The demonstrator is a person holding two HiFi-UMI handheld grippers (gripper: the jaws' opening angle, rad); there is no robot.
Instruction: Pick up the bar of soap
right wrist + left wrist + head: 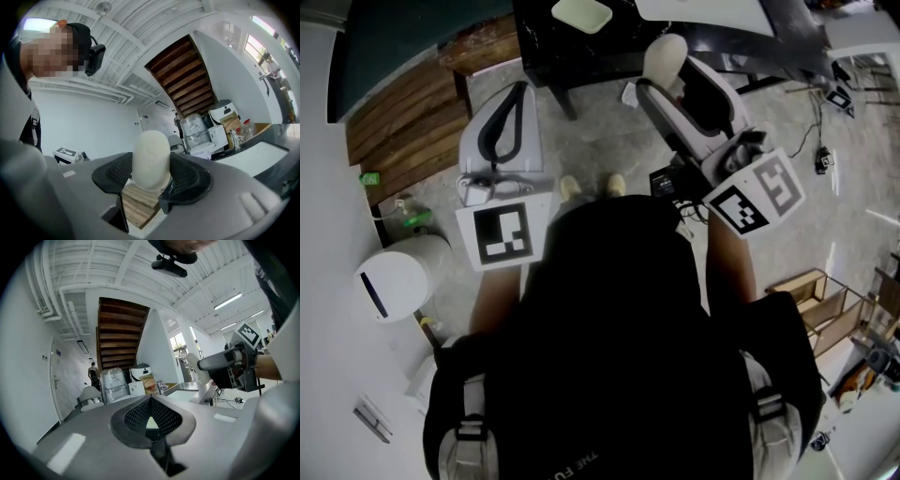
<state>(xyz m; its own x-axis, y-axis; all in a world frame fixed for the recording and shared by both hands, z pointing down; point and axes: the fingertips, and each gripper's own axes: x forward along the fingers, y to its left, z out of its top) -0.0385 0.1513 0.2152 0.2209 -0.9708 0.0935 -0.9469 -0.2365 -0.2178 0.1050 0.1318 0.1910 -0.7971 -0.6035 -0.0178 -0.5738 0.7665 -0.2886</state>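
The bar of soap [151, 159] is a cream oval, standing upright between the black pads of my right gripper [152, 177], which is shut on it. In the head view the soap [666, 58] sticks out past the right gripper [680, 89], held in the air above the floor near a black counter. The left gripper view also catches the soap [197, 367] at the tip of the right gripper [229, 365]. My left gripper [511, 117] hangs level at the left, its jaws shut with nothing between them [151, 414].
A black counter [619, 47] with a pale tray [581, 14] stands ahead. Wooden planks [408, 117] lie at the left, a white round appliance [394, 281] below them. Cables [820, 141] and a wooden crate [816, 300] are on the floor at right.
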